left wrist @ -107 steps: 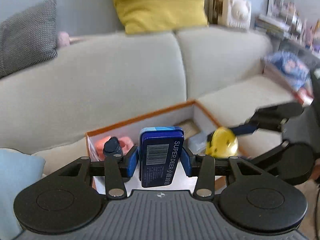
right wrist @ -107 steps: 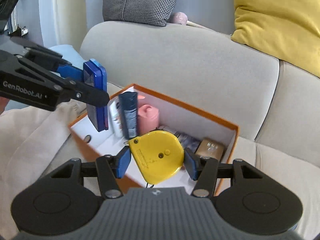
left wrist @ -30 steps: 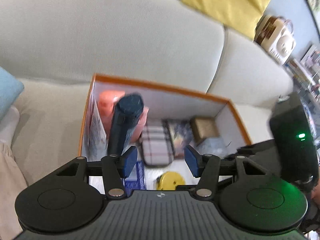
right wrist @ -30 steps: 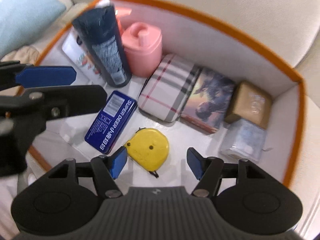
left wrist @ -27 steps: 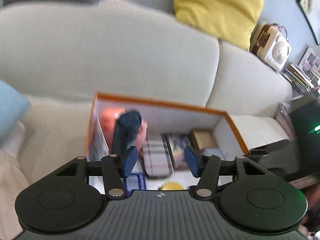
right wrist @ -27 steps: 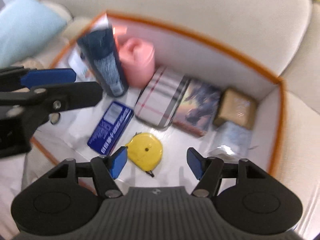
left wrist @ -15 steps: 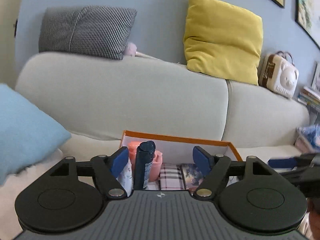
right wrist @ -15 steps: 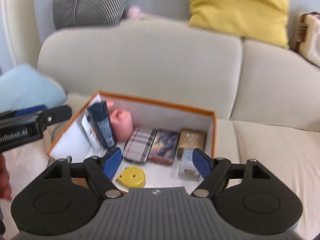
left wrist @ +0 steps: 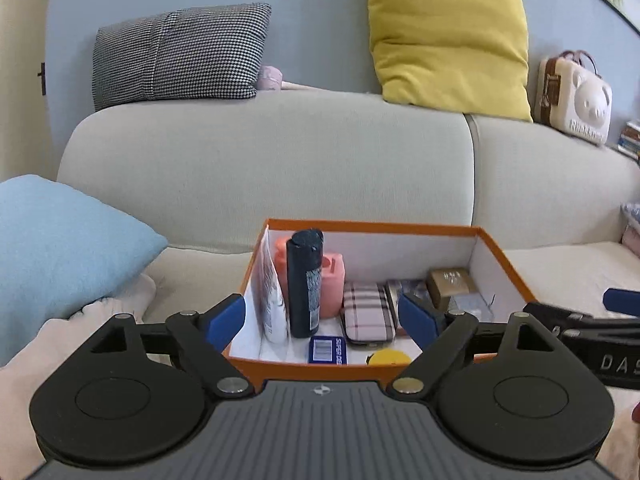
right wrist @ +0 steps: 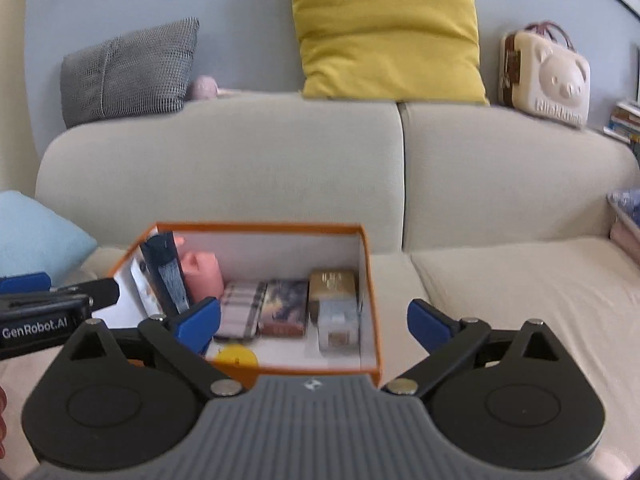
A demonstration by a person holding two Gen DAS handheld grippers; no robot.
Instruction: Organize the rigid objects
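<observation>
In left view only, blue tin (left wrist: 327, 350).

The blue tin (left wrist: 328, 351) and yellow tape measure (left wrist: 389, 357) now lie in the box (left wrist: 372, 225); both hand-held grippers, left (left wrist: 320, 318) and right (right wrist: 314, 322), have released them and drawn back, jaws spread.

An orange box (left wrist: 505, 255) with white inside walls stands open on the sofa seat. At its left wall a dark bottle (left wrist: 304, 282) stands upright before a pink container (left wrist: 333, 280). A plaid case (left wrist: 366, 313) lies flat in the middle. Near the front edge lie a blue tin (left wrist: 328, 350) and a yellow tape measure (left wrist: 389, 357).
</observation>
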